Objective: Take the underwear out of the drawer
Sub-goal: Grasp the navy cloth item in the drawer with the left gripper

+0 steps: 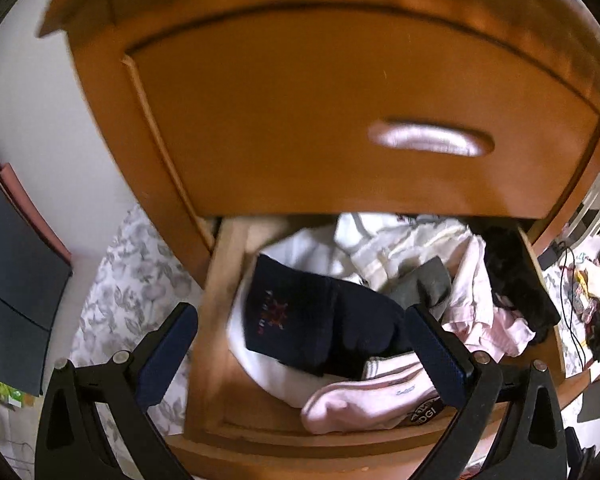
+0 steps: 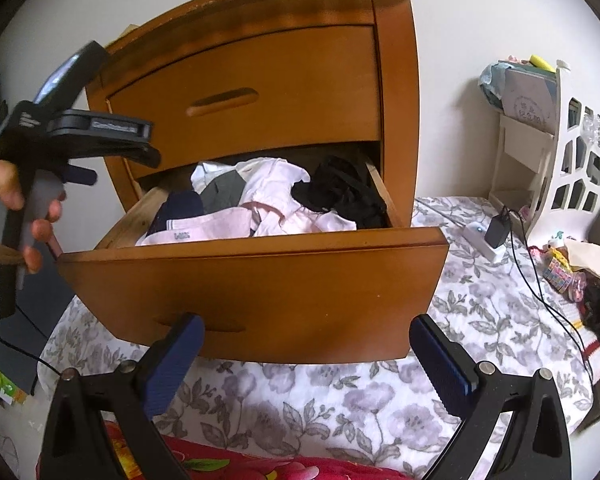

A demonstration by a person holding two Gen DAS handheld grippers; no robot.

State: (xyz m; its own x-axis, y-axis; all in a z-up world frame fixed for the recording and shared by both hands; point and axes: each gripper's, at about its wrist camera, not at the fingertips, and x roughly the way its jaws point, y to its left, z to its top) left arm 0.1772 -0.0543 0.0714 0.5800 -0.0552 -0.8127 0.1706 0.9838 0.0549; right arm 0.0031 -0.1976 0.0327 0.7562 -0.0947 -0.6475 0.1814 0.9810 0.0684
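Note:
The lower drawer [image 2: 260,280] of a wooden nightstand stands pulled out, full of clothes. In the left wrist view I look down into the drawer [image 1: 216,320]: a navy garment [image 1: 300,320] lies in the middle, pale pink socks [image 1: 364,396] in front, white and pink underwear [image 1: 480,312] to the right, black lace underwear [image 1: 516,280] at the far right. My left gripper [image 1: 300,348] hangs open just above the navy garment. My right gripper [image 2: 304,360] is open in front of the drawer front, holding nothing. The black underwear [image 2: 340,192] and pink pile [image 2: 284,200] show from there too.
The closed upper drawer [image 1: 340,120] overhangs the clothes. A floral sheet [image 2: 340,400] covers the surface below, with a charger and cable [image 2: 500,232] and a white organiser [image 2: 560,152] at right. A hand [image 2: 16,208] holds the left gripper's handle.

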